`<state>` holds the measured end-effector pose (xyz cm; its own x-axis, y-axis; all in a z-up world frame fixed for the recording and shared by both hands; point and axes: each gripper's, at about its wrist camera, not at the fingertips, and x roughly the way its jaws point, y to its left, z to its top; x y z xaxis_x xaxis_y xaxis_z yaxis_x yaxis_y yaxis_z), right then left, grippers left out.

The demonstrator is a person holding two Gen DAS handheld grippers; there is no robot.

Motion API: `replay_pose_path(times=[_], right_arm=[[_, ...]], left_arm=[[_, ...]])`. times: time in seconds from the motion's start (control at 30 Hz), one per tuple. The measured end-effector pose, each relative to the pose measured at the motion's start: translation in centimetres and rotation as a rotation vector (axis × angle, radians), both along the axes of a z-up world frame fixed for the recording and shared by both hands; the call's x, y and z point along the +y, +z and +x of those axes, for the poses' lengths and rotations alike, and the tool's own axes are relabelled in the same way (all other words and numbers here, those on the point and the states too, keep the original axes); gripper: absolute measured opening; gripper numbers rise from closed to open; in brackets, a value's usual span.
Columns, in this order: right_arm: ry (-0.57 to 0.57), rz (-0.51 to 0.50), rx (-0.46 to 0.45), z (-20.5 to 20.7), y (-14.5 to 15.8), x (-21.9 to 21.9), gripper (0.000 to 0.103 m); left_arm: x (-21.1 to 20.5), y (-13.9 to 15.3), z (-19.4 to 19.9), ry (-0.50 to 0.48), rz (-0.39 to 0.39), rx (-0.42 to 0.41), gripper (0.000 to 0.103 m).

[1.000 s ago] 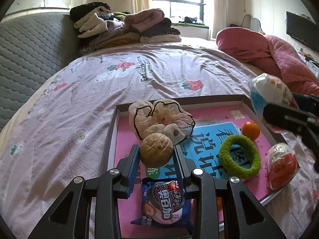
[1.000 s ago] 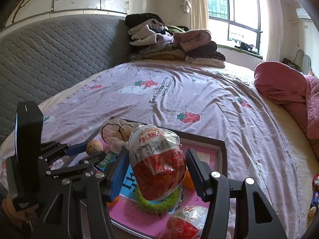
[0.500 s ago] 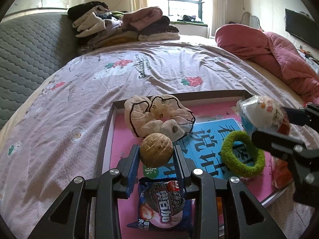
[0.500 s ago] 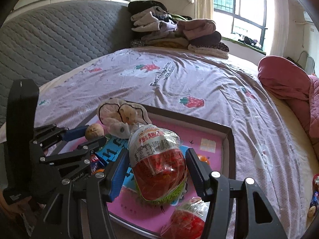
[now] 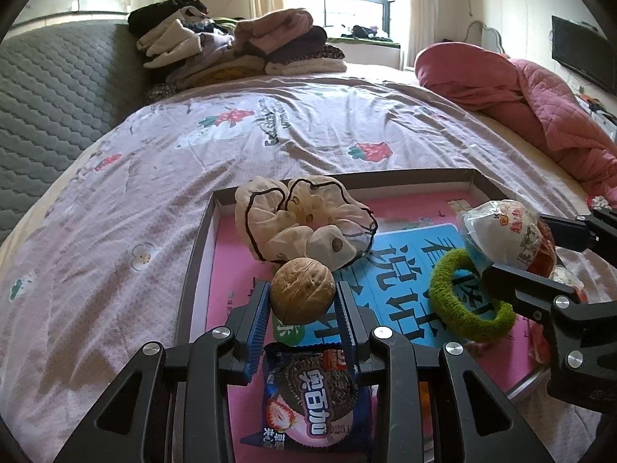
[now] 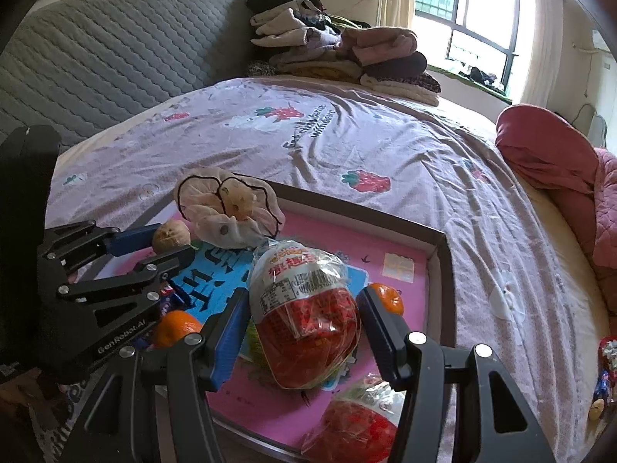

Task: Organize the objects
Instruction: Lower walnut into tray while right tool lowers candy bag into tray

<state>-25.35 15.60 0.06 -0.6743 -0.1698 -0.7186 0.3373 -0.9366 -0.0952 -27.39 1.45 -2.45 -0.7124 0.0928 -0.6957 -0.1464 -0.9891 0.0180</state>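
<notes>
Left wrist view, left to right. Low centre: left gripper (image 5: 302,310), jaws part-way closed, blue pads pressed on both flanks of a walnut (image 5: 302,296); walnut roundish, seam running near upright, no clear long axis. Directly beneath, at the bottom edge: cookie packet (image 5: 312,397) lying flat in the tray (image 5: 193,270), long axis running up the frame. Above the walnut, touching it or just behind: cream scrunchie (image 5: 304,225) with dark edging. Right of centre: green hair tie (image 5: 468,295) lying flat on the blue print. Far right: right gripper (image 5: 540,249) entering from the edge, clamped on a wrapped snack (image 5: 509,233), white end pointing left.

Right wrist view, left to right. Far left: left gripper (image 6: 169,245) and walnut (image 6: 171,233) again, just beside the scrunchie (image 6: 227,206). Below it, an orange (image 6: 178,328) on the tray (image 6: 439,270). Bottom centre: right gripper (image 6: 302,322), jaws fairly wide, both pads against the wrapped snack (image 6: 304,308); long axis up the frame, white labelled end away from the camera, red end nearest. Whether it touches the tray cannot be told. Right of that, a second orange (image 6: 387,297); lower, a second wrapped snack (image 6: 358,424) at the tray's near edge.
</notes>
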Motion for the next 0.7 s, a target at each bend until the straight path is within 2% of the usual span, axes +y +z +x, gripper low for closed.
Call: replay_pose_path(times=[0.2, 0.6, 0.7], right_arm=[[0.008, 0.039, -0.051, -0.4, -1.3, -0.4, 0.058], [0.012, 0.061, -0.067, -0.3, -2.0, -0.8, 0.058], [0.009, 0.064, -0.071, -0.3, -1.9, -0.8, 0.058]], left_arm=[[0.0, -0.7, -0.6, -0.006, 0.006, -0.029, 0.034], [0.1, -1.3, -1.0, -0.006, 0.012, -0.059, 0.035], [0.1, -1.3, -1.0, -0.002, 0.015, -0.062, 0.039]])
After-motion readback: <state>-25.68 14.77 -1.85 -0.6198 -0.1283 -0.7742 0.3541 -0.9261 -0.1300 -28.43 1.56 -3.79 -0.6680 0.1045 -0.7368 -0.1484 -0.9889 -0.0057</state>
